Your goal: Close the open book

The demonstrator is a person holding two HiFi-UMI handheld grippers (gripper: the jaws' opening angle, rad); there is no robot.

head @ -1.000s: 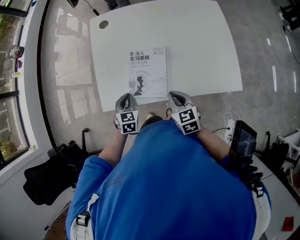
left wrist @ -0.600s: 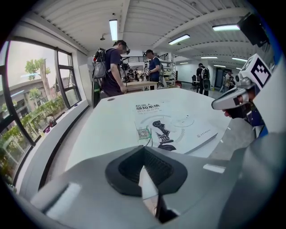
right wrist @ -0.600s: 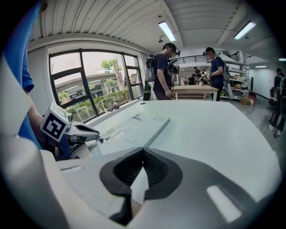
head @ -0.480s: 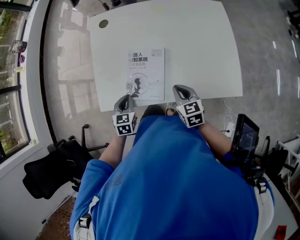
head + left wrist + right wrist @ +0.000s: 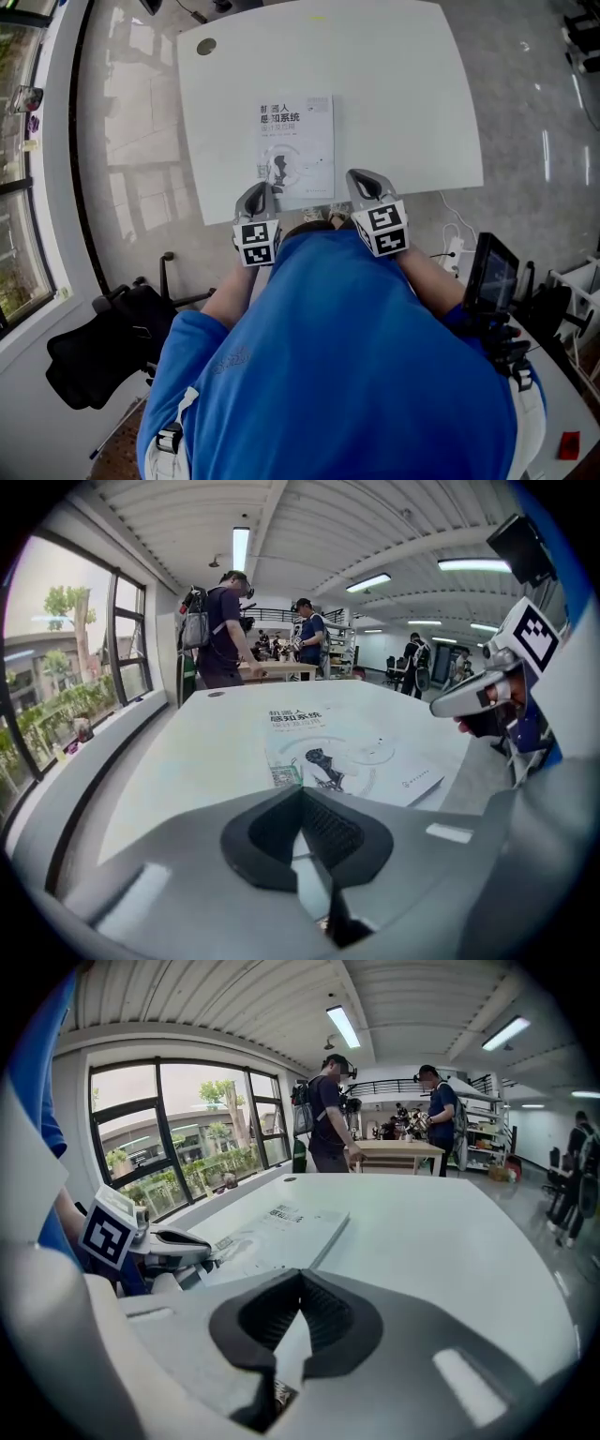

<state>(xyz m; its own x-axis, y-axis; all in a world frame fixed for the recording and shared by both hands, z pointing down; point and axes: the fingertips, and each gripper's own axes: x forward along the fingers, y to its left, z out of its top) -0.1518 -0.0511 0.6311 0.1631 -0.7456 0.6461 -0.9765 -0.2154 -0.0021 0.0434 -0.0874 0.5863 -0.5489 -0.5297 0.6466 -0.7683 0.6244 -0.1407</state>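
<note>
A white book (image 5: 295, 141) lies flat and closed, cover up, on the white table (image 5: 403, 94), near its front edge. My left gripper (image 5: 255, 199) hovers at the book's near left corner, and its jaws are shut with nothing in them. My right gripper (image 5: 364, 184) sits just right of the book's near right corner, also shut and empty. The left gripper view shows the book (image 5: 347, 752) beyond the closed left gripper (image 5: 302, 797), with the right gripper (image 5: 478, 691) to the side. In the right gripper view the book (image 5: 281, 1227) lies ahead and to the left of the right gripper (image 5: 300, 1281).
A black office chair (image 5: 94, 347) stands on the floor at the left. A black screen device (image 5: 489, 277) and a power strip (image 5: 459, 251) are at the right. Other people (image 5: 220, 621) stand at a far bench. Windows (image 5: 187, 1129) run along one side.
The right gripper has drifted slightly rightward along the table's near edge. The left gripper dipped back and returned. The book lies as before.
</note>
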